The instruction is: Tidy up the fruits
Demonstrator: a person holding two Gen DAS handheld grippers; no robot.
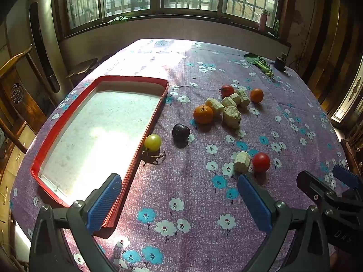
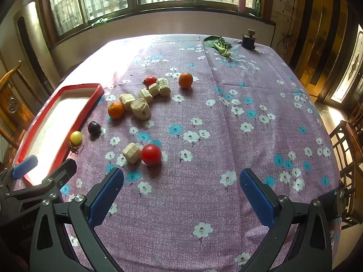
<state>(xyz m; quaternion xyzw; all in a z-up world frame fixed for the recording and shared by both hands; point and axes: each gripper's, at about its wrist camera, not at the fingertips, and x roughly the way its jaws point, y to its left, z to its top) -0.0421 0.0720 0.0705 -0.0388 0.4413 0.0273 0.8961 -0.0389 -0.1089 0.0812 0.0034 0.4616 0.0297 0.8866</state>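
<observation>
**Fruit sort not started**

Tray bare, no fruit inside. All fruit loose on tablecloth: yellow fruit touching tray edge, plum near it, two oranges and far tomato around beige chunks, near tomato beside a lone chunk. Left gripper spread wide, empty. Right gripper likewise, near tomato just ahead. Everything left to do. Partial lettering on gripper bodies, unreadable.

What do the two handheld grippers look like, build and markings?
Both match: the left gripper and right gripper have black Y-shaped frames with silver bolts and two flat fingers faced with blue textured pads. Pale lettering is printed on each body, partly readable, seen from the other camera. No cables or sleeves visible.
</observation>
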